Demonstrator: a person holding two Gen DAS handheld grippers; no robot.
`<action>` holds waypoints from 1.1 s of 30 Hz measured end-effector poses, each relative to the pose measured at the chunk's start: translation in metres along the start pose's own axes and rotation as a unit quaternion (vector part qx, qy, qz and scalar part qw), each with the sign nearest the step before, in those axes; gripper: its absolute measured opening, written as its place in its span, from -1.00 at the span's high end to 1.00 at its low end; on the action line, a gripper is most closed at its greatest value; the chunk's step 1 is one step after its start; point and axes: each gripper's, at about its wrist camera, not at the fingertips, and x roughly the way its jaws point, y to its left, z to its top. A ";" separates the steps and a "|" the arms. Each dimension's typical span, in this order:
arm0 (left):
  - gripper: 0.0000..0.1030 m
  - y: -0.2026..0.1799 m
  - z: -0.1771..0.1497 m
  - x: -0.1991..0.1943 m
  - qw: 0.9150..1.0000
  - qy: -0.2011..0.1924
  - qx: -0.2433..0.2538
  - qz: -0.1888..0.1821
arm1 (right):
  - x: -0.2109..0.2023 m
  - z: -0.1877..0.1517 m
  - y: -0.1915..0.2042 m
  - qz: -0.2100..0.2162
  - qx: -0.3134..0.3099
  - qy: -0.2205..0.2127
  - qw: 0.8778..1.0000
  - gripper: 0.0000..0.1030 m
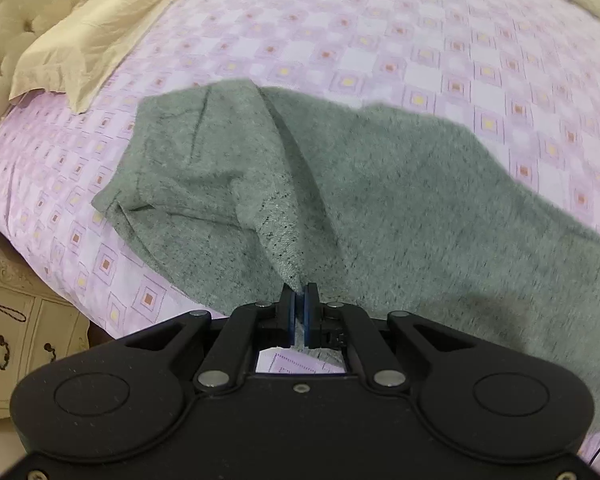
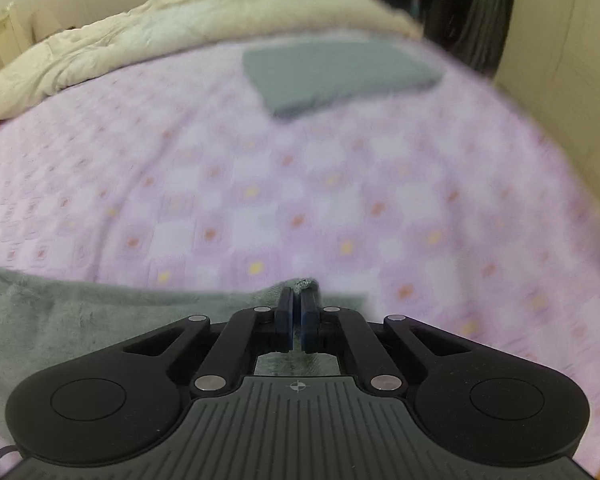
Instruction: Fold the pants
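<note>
Grey fleece pants (image 1: 380,184) lie spread across the pink patterned bedspread (image 1: 380,40) in the left wrist view. My left gripper (image 1: 300,292) is shut on a pinched ridge of the grey cloth, which rises in a fold toward its blue pads. In the right wrist view my right gripper (image 2: 299,286) is shut on an edge of the same grey pants (image 2: 80,308); a tuft of cloth sticks out past its tips, and the rest trails off to the lower left. That picture is blurred.
A folded grey garment (image 2: 336,74) lies far across the bedspread (image 2: 300,180). A cream duvet (image 2: 180,20) is bunched behind it. A beige pillow (image 1: 96,36) and tufted headboard (image 1: 8,8) are upper left, and a cream nightstand (image 1: 24,332) stands beside the bed.
</note>
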 end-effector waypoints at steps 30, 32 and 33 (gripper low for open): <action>0.90 -0.020 -0.025 0.014 0.998 0.049 0.009 0.022 | 0.032 -0.065 -0.067 0.088 0.190 0.116 0.971 -0.09; 0.89 -0.027 -0.024 0.010 0.999 0.042 0.022 0.021 | 0.036 -0.062 -0.062 0.090 0.201 0.106 0.970 -0.12; 0.88 -0.030 -0.024 0.007 0.999 0.036 0.029 0.021 | 0.037 -0.060 -0.060 0.091 0.211 0.105 0.968 0.00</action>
